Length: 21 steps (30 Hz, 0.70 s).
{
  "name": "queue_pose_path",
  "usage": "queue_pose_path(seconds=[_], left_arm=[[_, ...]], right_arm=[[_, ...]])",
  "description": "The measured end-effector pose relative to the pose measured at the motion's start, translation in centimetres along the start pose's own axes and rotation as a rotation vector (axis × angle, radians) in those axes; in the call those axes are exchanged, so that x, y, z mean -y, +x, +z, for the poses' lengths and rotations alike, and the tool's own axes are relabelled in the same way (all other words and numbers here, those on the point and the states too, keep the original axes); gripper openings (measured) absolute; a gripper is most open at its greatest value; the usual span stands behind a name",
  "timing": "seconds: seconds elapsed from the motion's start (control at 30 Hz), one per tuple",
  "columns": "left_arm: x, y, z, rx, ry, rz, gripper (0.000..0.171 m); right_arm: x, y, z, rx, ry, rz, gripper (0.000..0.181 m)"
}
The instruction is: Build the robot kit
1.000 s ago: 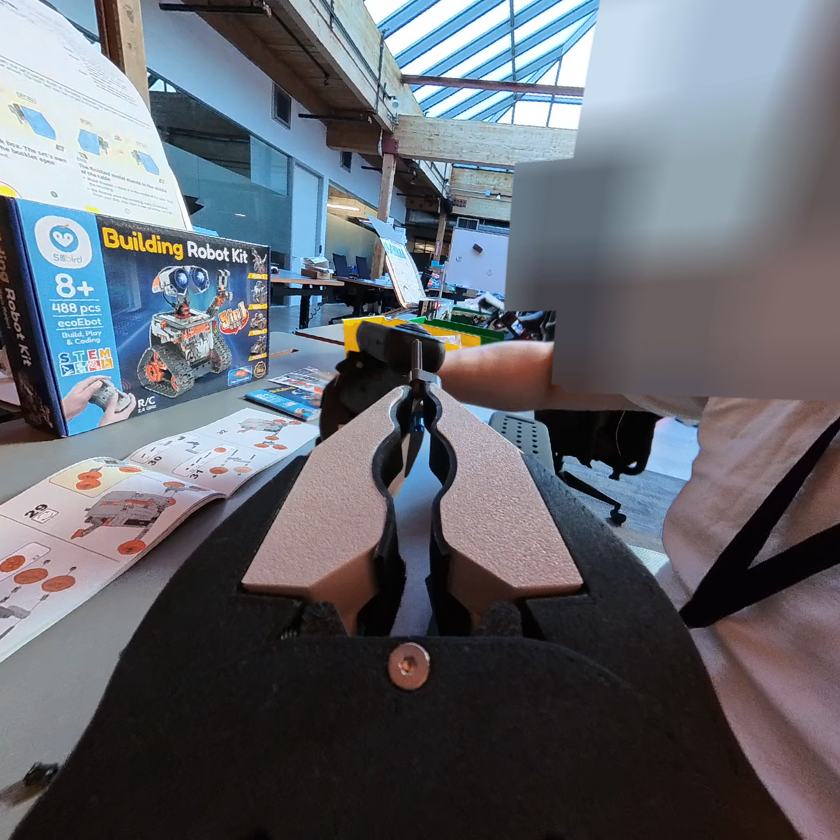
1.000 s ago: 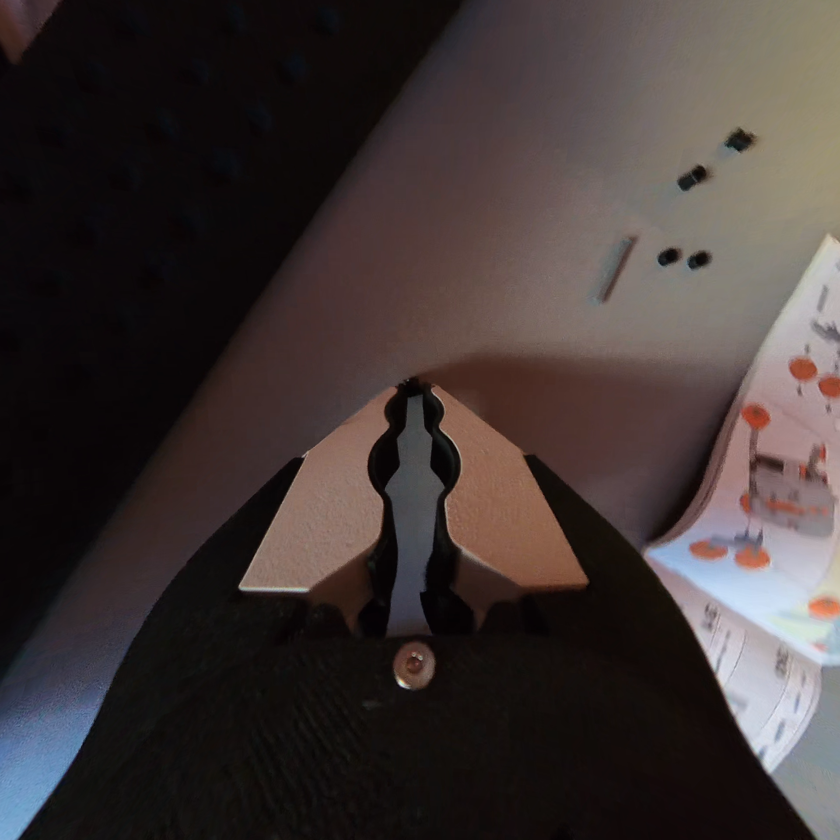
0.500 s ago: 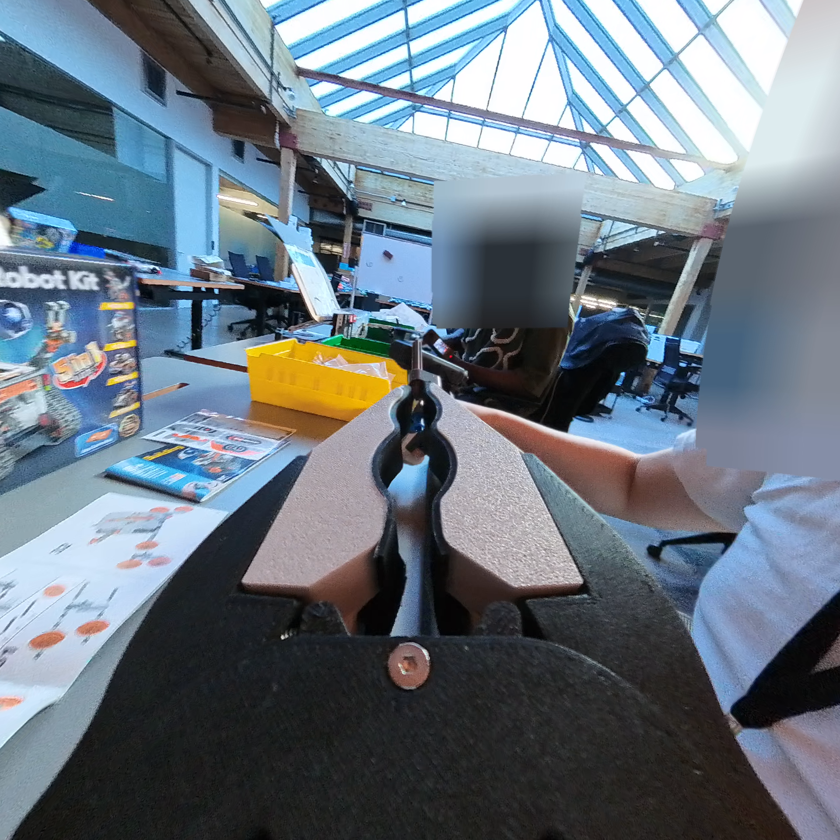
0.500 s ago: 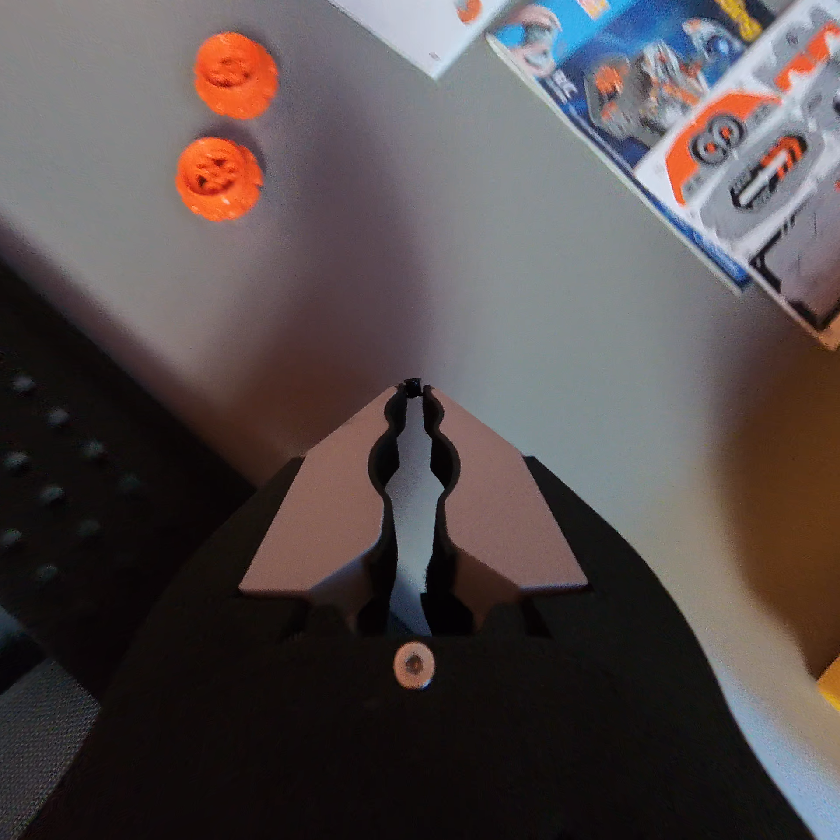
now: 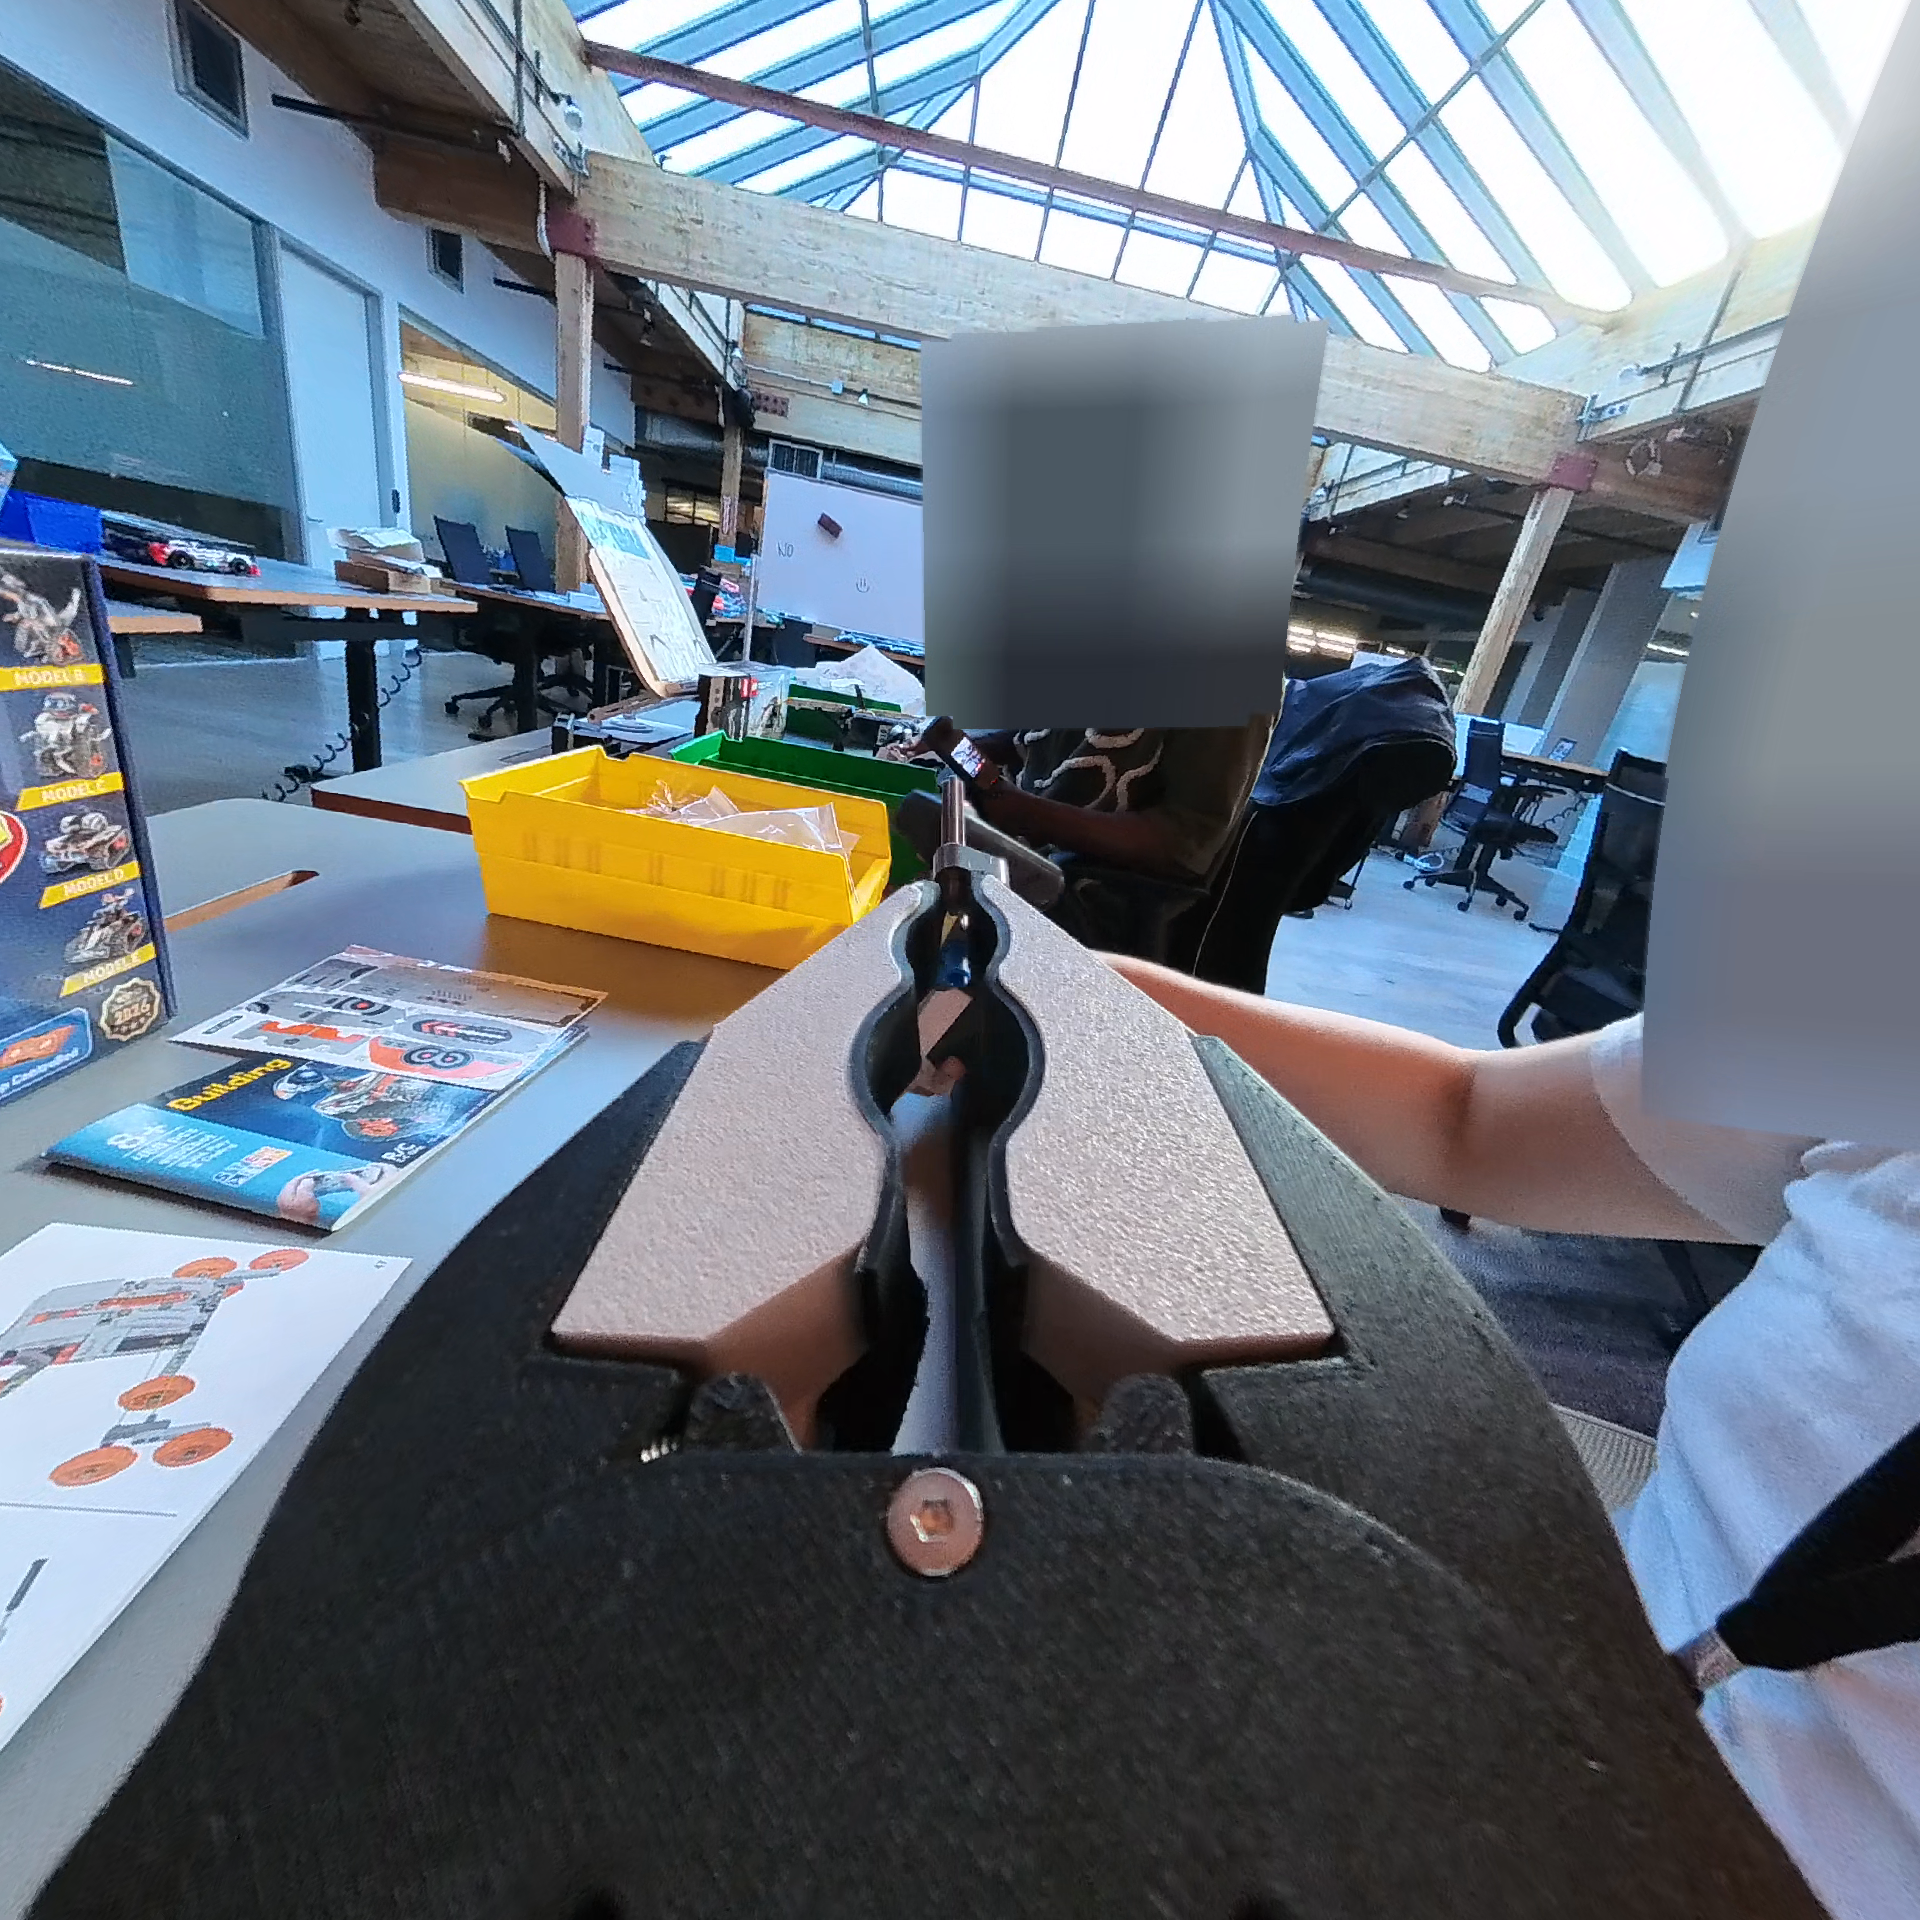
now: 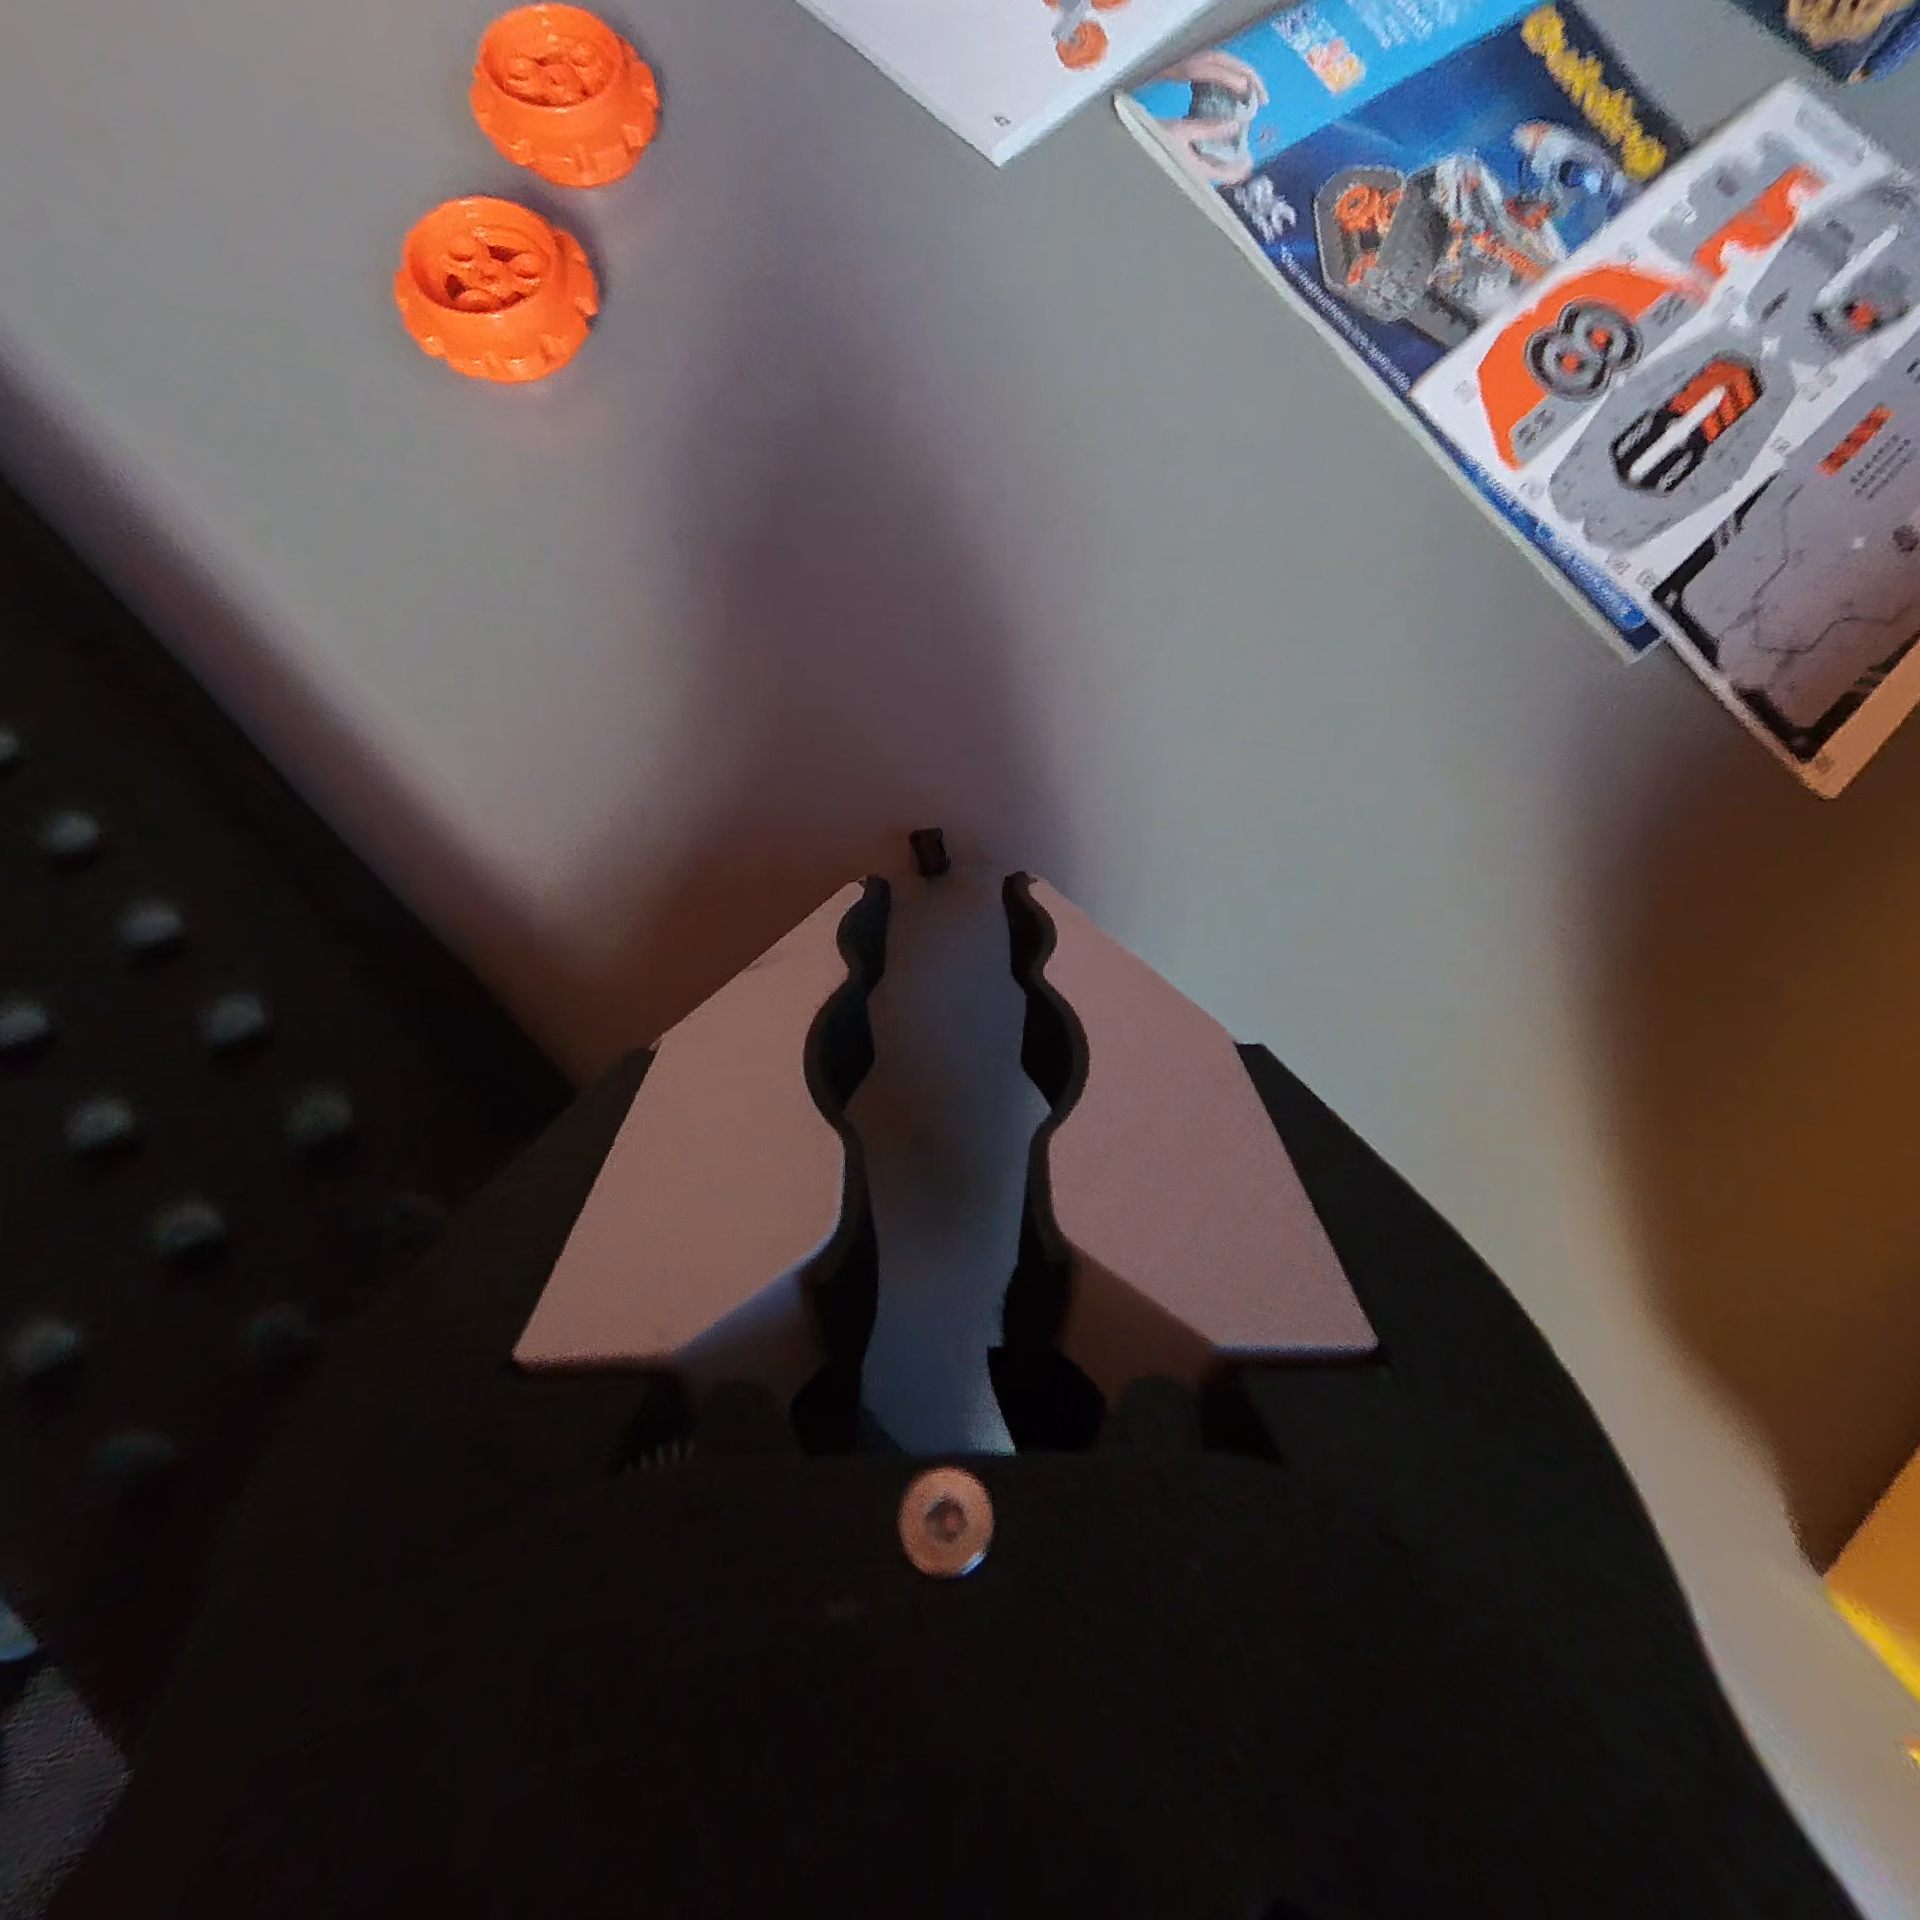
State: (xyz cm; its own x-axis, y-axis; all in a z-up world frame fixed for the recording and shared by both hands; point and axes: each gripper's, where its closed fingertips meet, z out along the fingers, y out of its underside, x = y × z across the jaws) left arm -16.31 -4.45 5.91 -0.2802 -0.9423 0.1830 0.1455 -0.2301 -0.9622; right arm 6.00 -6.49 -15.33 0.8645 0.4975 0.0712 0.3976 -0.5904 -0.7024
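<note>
My left gripper [image 5: 951, 888] is held above the grey table [image 5: 343, 904], shut on a small grey assembly [image 5: 971, 862]. A thin metal axle [image 5: 951, 810] sticks up from that assembly past the fingertips, and a blue pin [image 5: 951, 961] shows between the fingers. My right gripper [image 6: 940, 883] points down at the table [image 6: 935, 520] with its jaws open. A tiny black piece [image 6: 925, 852] lies on the table just ahead of the tips, and neither pad touches it. Two orange wheels [image 6: 564, 94] [image 6: 494, 286] lie at the upper left.
A yellow bin [image 5: 675, 852] and a green bin [image 5: 800, 758] stand beyond the left gripper. The kit box [image 5: 62, 810], a booklet [image 5: 301, 1132], a sticker sheet [image 6: 1714, 416] and an open instruction sheet [image 5: 156, 1351] are on the table. A person's arm [image 5: 1403, 1101] reaches in from the right. My hands' fingertips stand some 30 centimetres from each other.
My right gripper swept across the table with the tiny black piece pinched at its tips, then opened; the piece now lies free on the table. My left gripper turned right, still shut on its assembly.
</note>
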Motion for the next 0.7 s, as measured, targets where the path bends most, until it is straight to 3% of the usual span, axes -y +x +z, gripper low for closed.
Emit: queue_pose_path(seconds=[0.07, 0.23, 0.7], left_arm=[[-0.4, -0.3, -0.2, 0.009, -0.003, -0.005, 0.001], [-1.1, -0.9, -0.5, 0.019, -0.01, -0.027, 0.001], [-2.2, -1.7, -0.2, 0.03, -0.038, -0.032, 0.001]], right_arm=[[0.6, 0.0, -0.4, 0.01, 0.063, -0.11, 0.022], [0.5, -0.5, -0.1, 0.116, 0.048, -0.224, 0.022], [0.3, -0.5, 0.8, 0.191, 0.127, -0.269, 0.014]])
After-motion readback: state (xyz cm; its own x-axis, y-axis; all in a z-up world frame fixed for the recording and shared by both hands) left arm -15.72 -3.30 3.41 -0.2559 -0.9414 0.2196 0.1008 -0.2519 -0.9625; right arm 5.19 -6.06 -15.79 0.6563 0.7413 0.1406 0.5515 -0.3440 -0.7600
